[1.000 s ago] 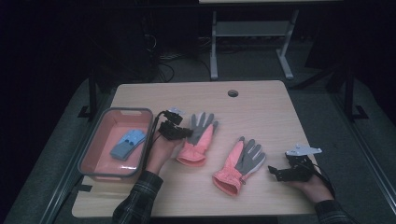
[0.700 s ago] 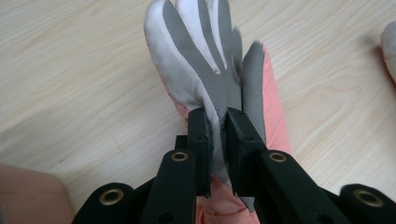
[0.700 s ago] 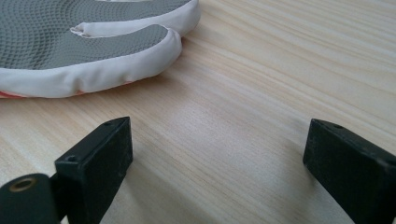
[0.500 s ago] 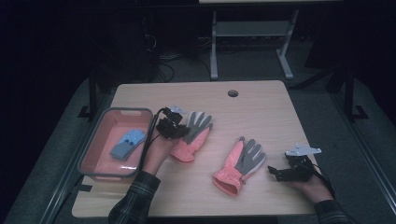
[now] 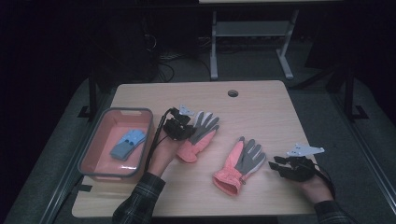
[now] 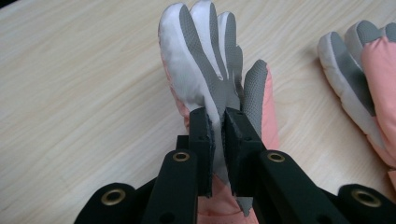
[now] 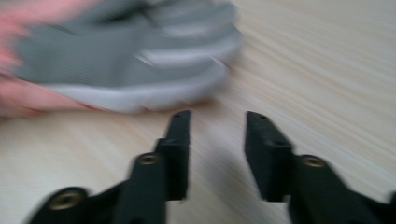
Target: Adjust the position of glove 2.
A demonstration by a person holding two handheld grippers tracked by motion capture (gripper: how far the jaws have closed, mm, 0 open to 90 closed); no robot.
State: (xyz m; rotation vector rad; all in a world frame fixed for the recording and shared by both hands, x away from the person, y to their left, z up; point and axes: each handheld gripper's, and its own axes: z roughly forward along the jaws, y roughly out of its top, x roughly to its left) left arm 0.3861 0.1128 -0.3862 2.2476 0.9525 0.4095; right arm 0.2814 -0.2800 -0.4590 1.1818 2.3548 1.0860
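left tongs (image 6: 215, 122): pinching left pink-grey glove (image 5: 200, 134), mid-desk (image 5: 261, 102) | right tongs (image 7: 217, 122): just narrowing, gap empty | right glove (image 5: 239, 165): just left of right tongs, fingertips up-desk, right hand nearer

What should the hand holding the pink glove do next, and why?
Probably carry it sideways to the tray. The left gripper is shut on the left glove, pinching its palm, and a blue pair already lies in that tray beside it. The right gripper, whose jaws have just been closing with nothing between them, sits short of the other glove.
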